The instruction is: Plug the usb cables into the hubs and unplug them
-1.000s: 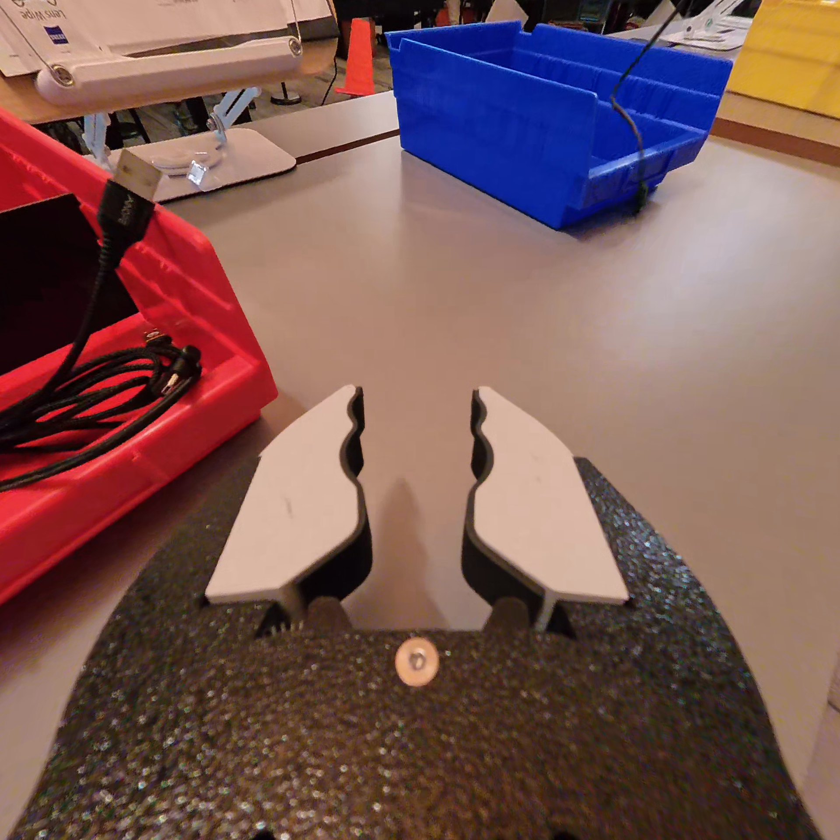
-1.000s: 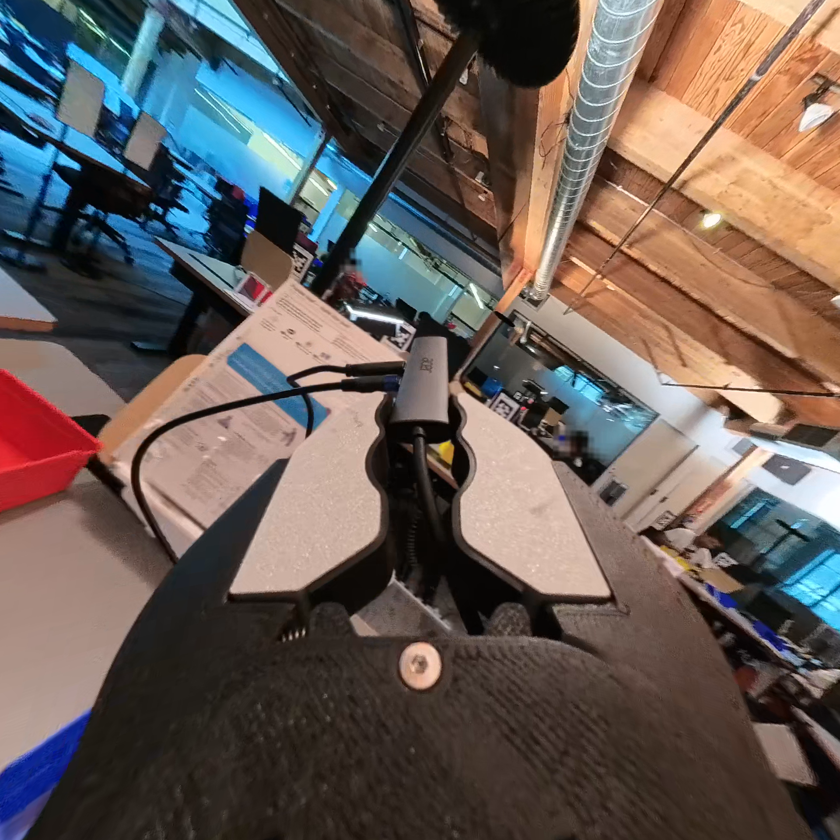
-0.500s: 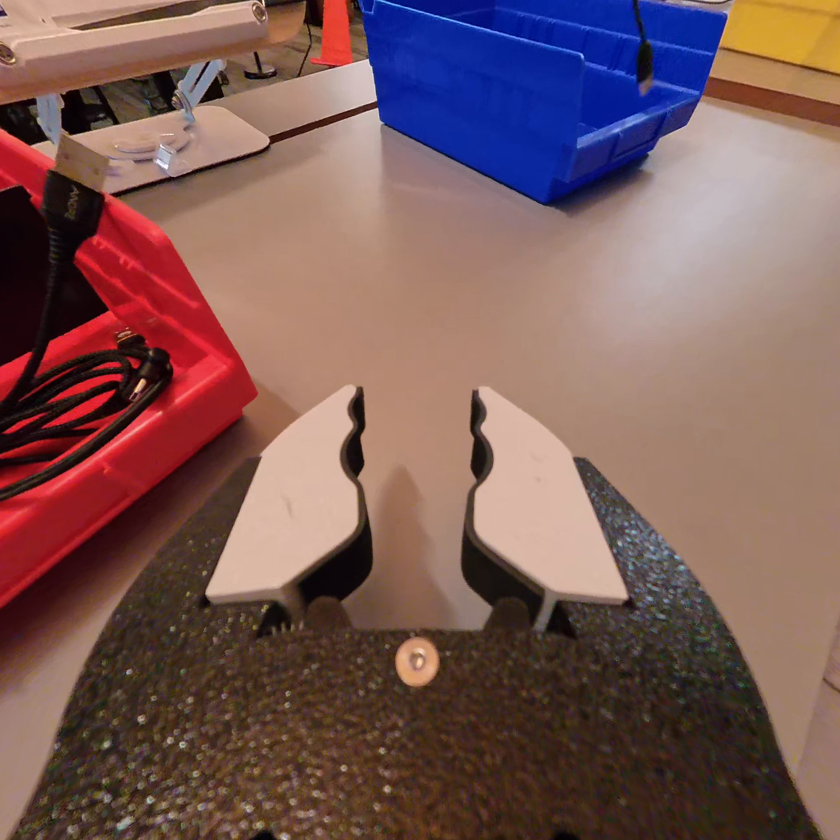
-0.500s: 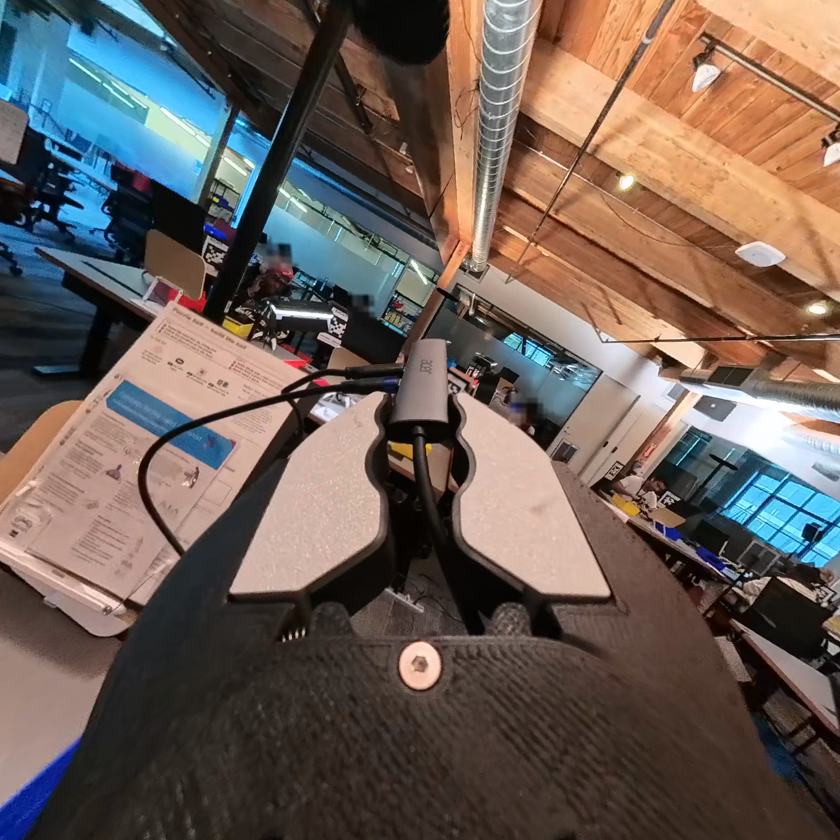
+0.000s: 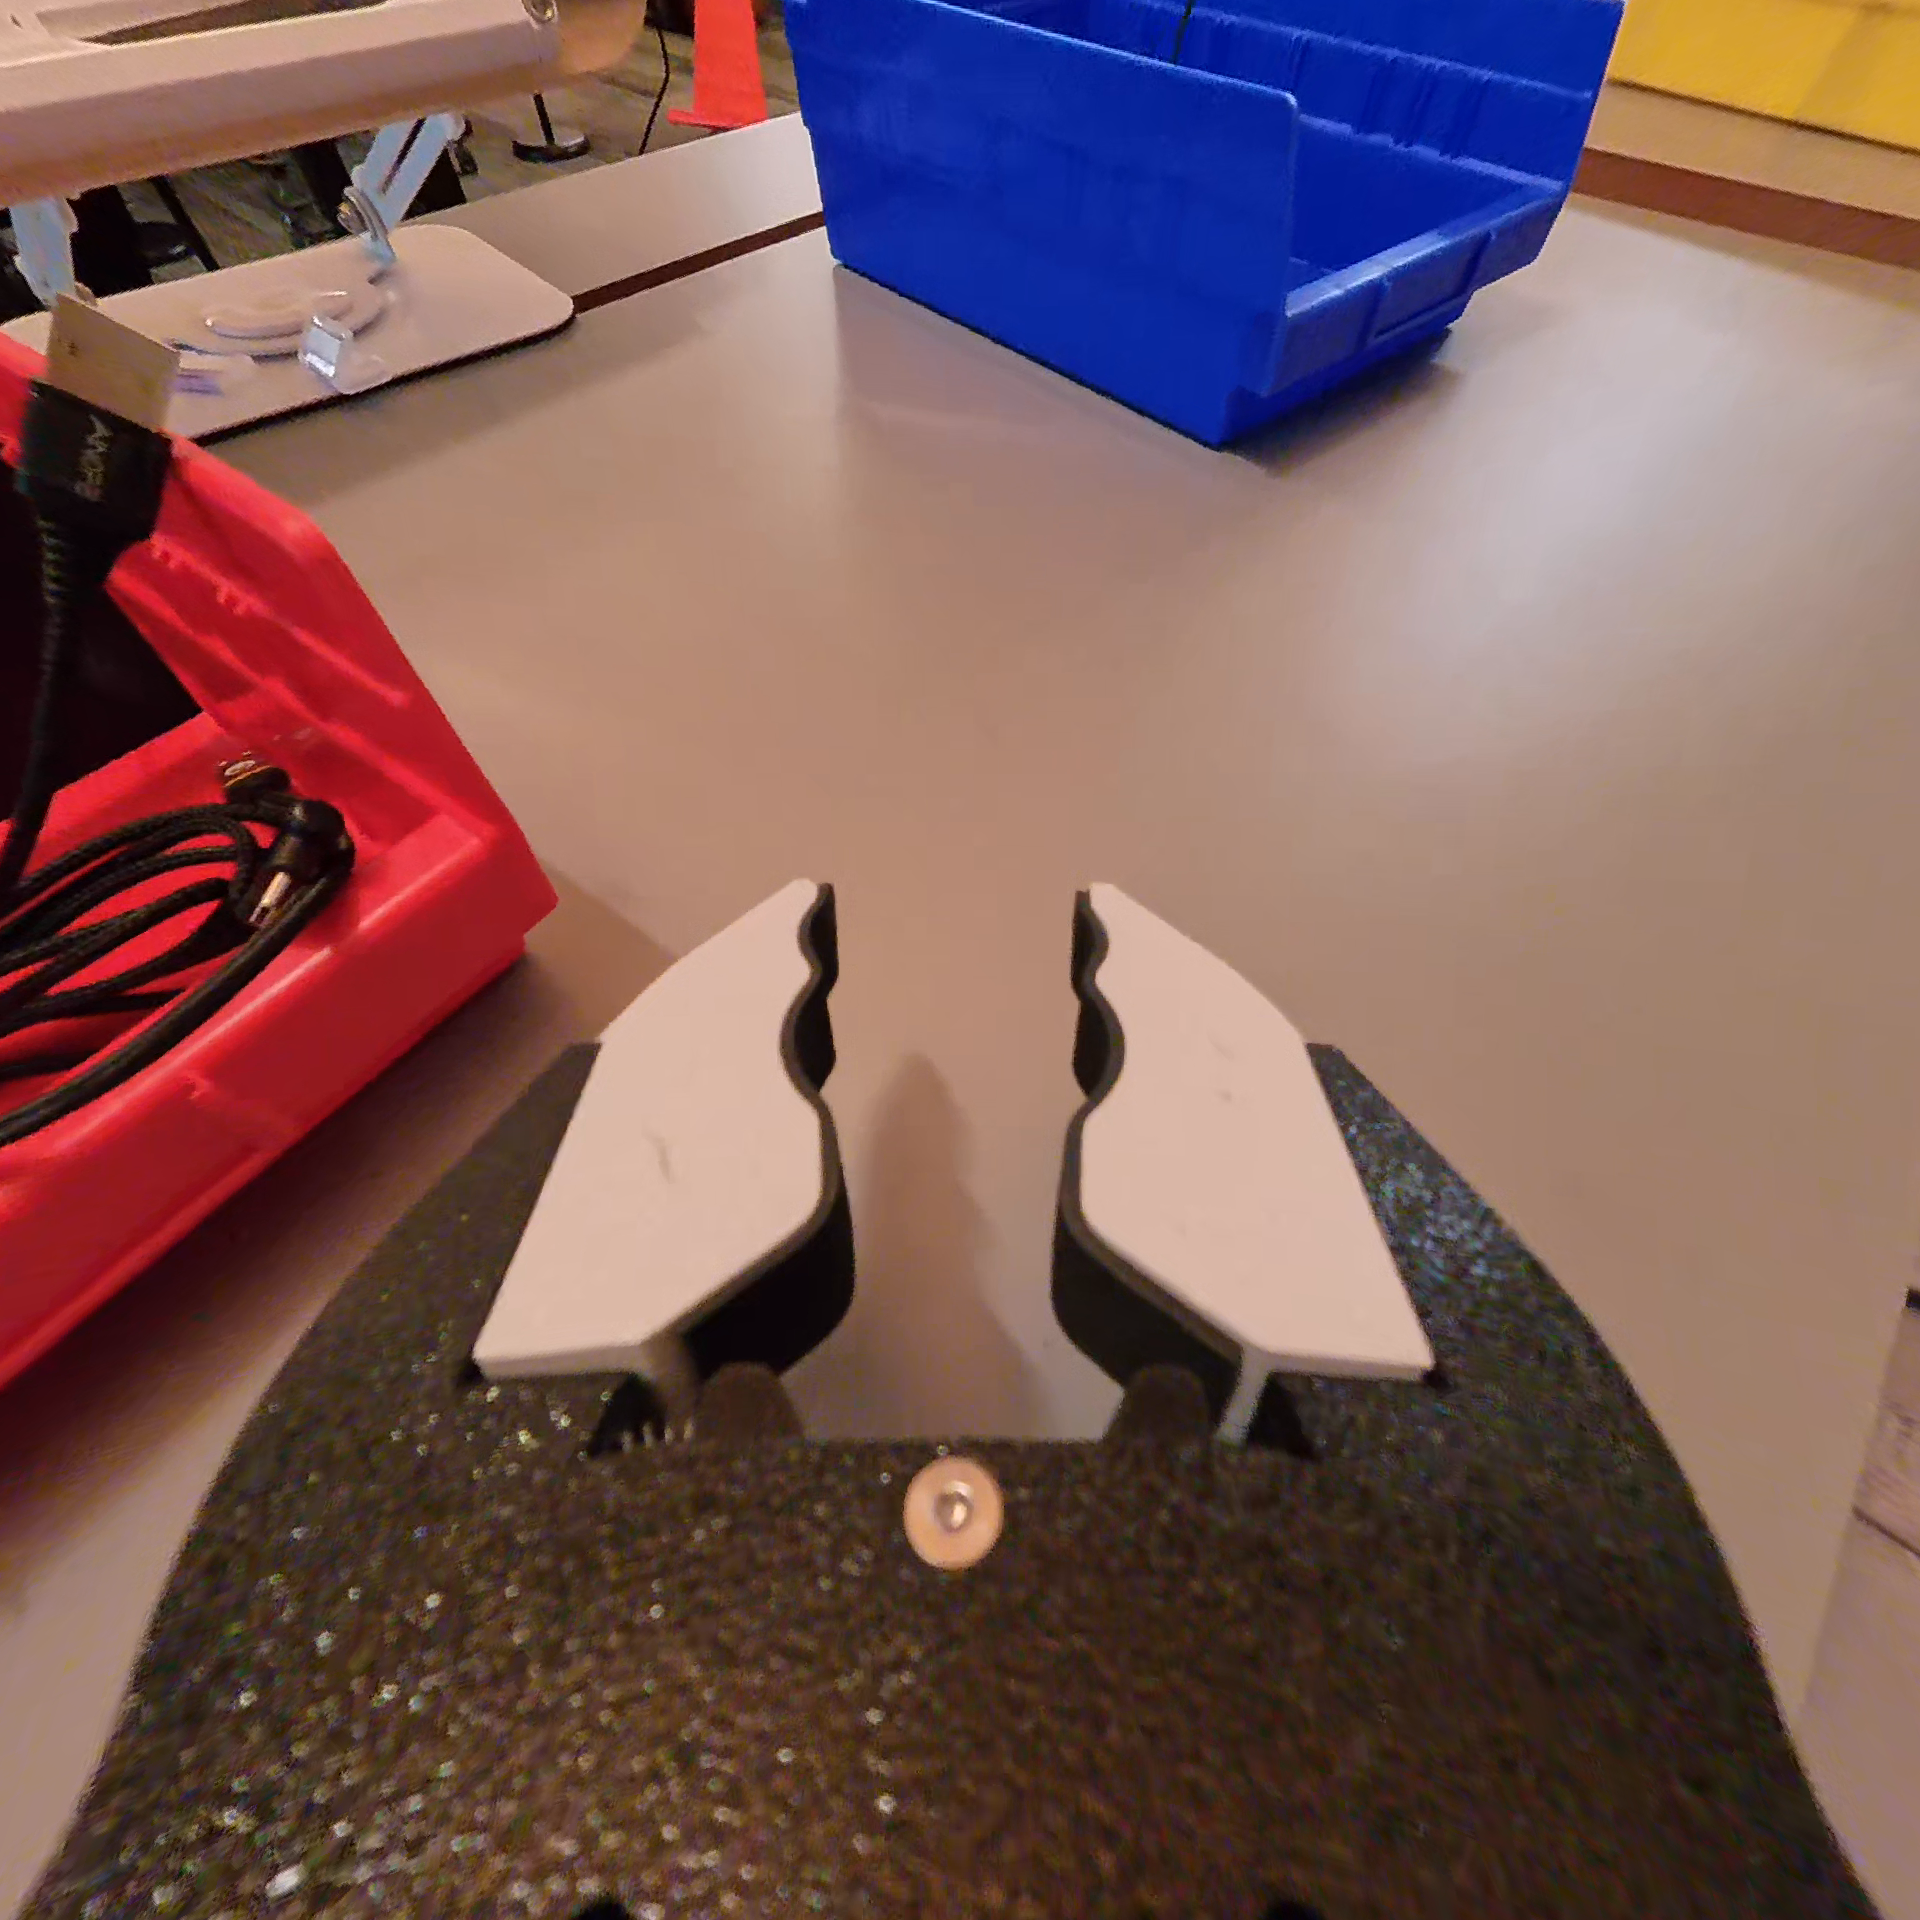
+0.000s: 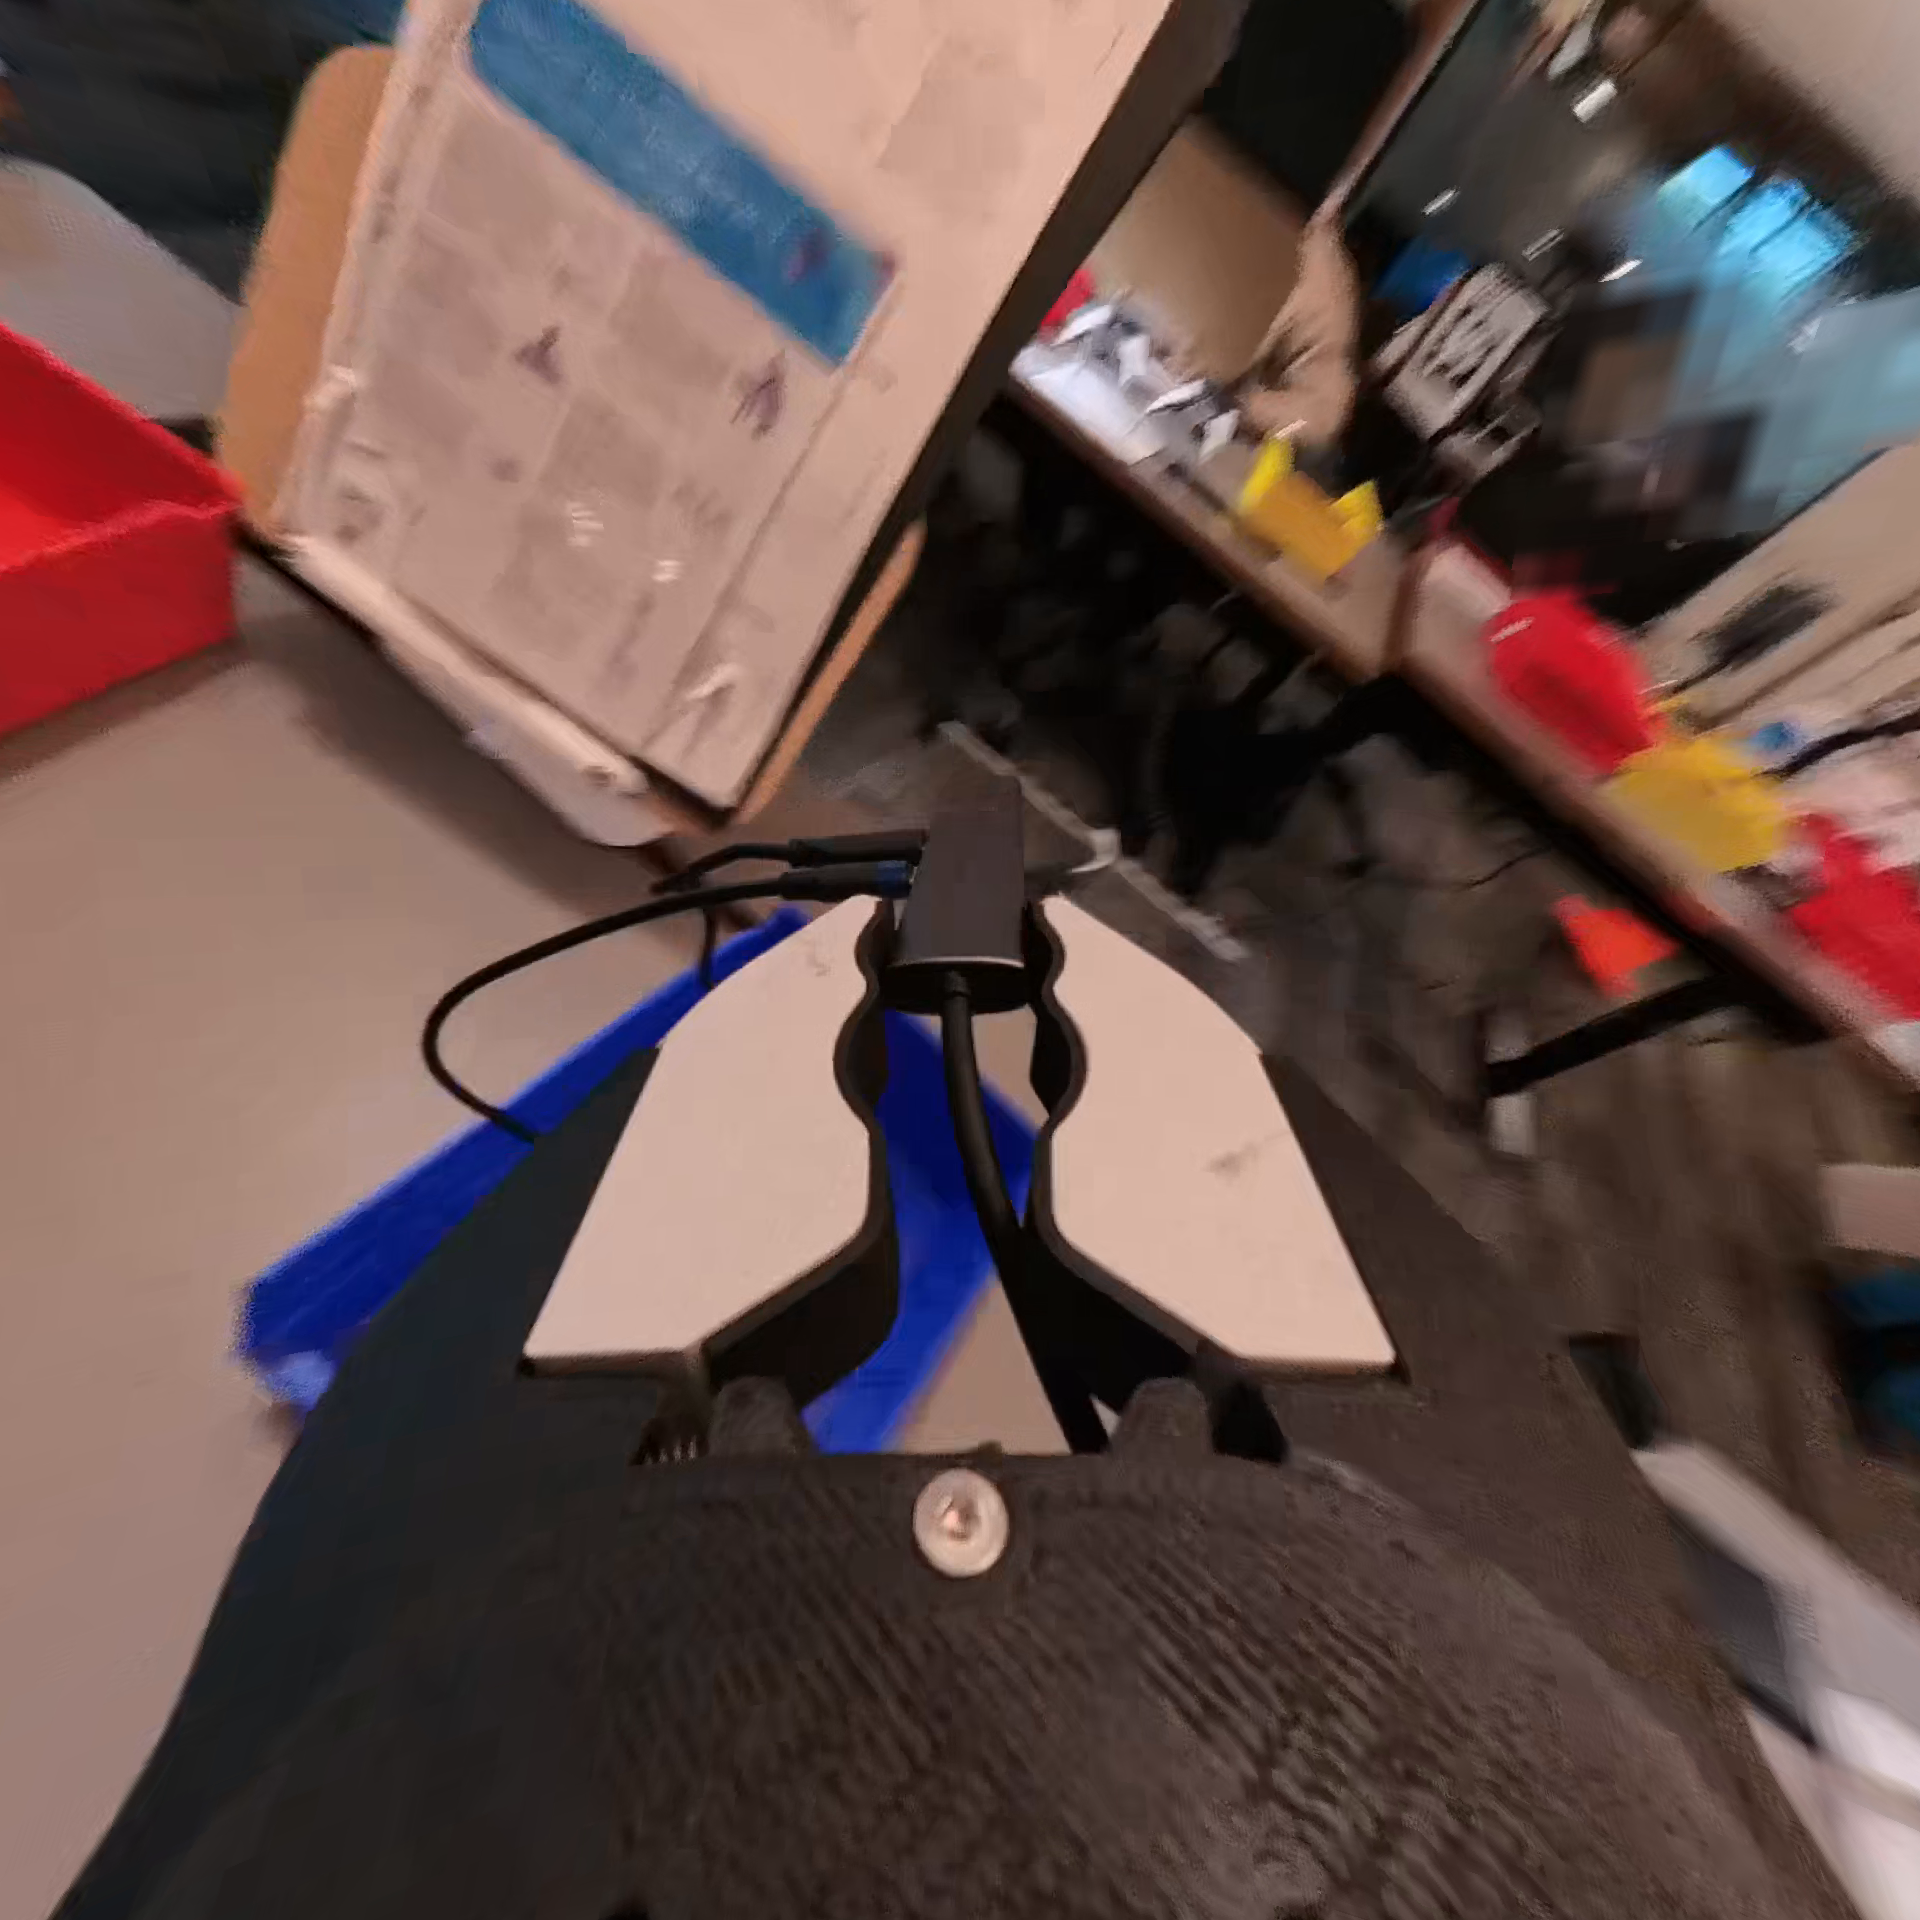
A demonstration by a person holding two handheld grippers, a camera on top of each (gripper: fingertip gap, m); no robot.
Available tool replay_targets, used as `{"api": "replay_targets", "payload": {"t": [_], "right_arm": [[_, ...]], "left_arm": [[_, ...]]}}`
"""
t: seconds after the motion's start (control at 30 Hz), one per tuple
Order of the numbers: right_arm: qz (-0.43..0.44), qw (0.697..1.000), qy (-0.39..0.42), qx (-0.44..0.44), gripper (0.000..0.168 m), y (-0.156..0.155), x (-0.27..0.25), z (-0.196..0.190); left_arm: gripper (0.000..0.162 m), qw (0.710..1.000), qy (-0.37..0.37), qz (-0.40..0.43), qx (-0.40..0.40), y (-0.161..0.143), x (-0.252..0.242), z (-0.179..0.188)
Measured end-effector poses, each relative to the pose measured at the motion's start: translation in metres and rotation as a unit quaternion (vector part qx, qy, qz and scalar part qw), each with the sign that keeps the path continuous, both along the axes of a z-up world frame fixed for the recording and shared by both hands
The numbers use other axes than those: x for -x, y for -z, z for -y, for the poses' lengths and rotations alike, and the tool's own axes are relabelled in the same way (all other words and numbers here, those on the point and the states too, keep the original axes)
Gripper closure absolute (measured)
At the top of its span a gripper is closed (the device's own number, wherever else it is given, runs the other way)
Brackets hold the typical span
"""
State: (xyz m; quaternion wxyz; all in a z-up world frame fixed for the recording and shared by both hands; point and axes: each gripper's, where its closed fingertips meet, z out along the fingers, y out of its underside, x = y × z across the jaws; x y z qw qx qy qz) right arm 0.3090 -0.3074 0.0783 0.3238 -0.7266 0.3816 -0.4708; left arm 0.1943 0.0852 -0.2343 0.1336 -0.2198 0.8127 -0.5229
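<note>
My right gripper (image 6: 956, 920) is shut on a dark grey USB hub (image 6: 961, 894), held in the air above the blue bin (image 6: 436, 1195). Two black cables (image 6: 821, 868) are plugged into the hub's left side, and its own lead runs back between the fingers. My left gripper (image 5: 951, 904) is open and empty, low over the grey table (image 5: 1039, 644). A red bin (image 5: 260, 956) at its left holds coiled black braided cables (image 5: 156, 904). One USB-A plug (image 5: 104, 358) sticks up at the bin's far edge. The right wrist view is motion-blurred.
The blue bin (image 5: 1143, 208) stands at the far side of the table in the left wrist view. A stand with a printed sheet (image 6: 582, 343) stands behind the table, its base (image 5: 312, 312) by the red bin. A yellow bin (image 5: 1787, 62) sits at far right. It is some 12 cm from my left tips to the USB-A plug (image 5: 104, 358).
My right gripper has swung down from pointing at the ceiling to pointing over the table and blue bin, still holding the hub. The left gripper stays open and has shifted only slightly.
</note>
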Motion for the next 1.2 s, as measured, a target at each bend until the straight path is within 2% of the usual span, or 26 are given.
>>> {"api": "replay_targets", "payload": {"t": [0.1, 0.2, 0.37, 0.5, 0.53, 0.73, 0.77, 0.8, 0.83, 0.97, 1.07, 1.2], "right_arm": [[-0.054, 0.986, -0.035, -0.151, 0.145, 0.055, -0.010, -0.018], [-0.083, 0.958, -0.049, -0.270, 0.144, 0.090, -0.019, -0.024], [-0.078, 0.905, -0.026, -0.417, 0.144, 0.126, -0.030, -0.007], [-0.039, 0.832, 0.002, -0.553, 0.144, 0.142, -0.031, 0.028], [-0.032, 0.829, 0.014, -0.559, 0.144, 0.149, -0.031, 0.037], [-0.064, 0.894, 0.139, -0.420, 0.138, 0.209, -0.023, 0.072], [-0.067, 0.903, 0.138, -0.401, 0.137, 0.212, -0.024, 0.071], [-0.072, 0.912, 0.132, -0.382, 0.125, 0.214, -0.025, 0.068], [-0.080, 0.921, 0.131, -0.358, 0.120, 0.216, -0.025, 0.066], [-0.079, 0.964, 0.151, -0.207, 0.099, 0.207, -0.017, 0.069], [-0.062, 0.977, 0.130, -0.159, 0.097, 0.191, -0.001, 0.047], [-0.033, 0.977, 0.051, -0.206, 0.098, 0.186, 0.034, -0.027]], "left_arm": [[0.120, 1.000, 0.002, 0.005, -0.002, 0.000, 0.001, 0.000], [0.120, 1.000, 0.004, 0.010, -0.007, 0.000, 0.002, 0.001], [0.121, 1.000, 0.010, 0.016, -0.017, 0.002, 0.004, 0.003], [0.121, 1.000, 0.014, 0.013, -0.021, 0.004, 0.005, 0.004], [0.121, 1.000, 0.014, 0.012, -0.020, 0.004, 0.005, 0.004], [0.121, 1.000, 0.015, 0.003, -0.021, 0.005, 0.004, 0.004], [0.121, 1.000, 0.016, 0.002, -0.022, 0.006, 0.004, 0.005], [0.121, 1.000, 0.016, 0.002, -0.024, 0.006, 0.004, 0.005], [0.121, 1.000, 0.016, 0.002, -0.025, 0.006, 0.004, 0.005], [0.121, 1.000, 0.015, 0.004, -0.025, 0.006, 0.003, 0.005], [0.122, 1.000, 0.015, 0.004, -0.025, 0.006, 0.003, 0.005], [0.120, 1.000, 0.018, 0.003, -0.020, 0.005, 0.003, 0.006]]}}
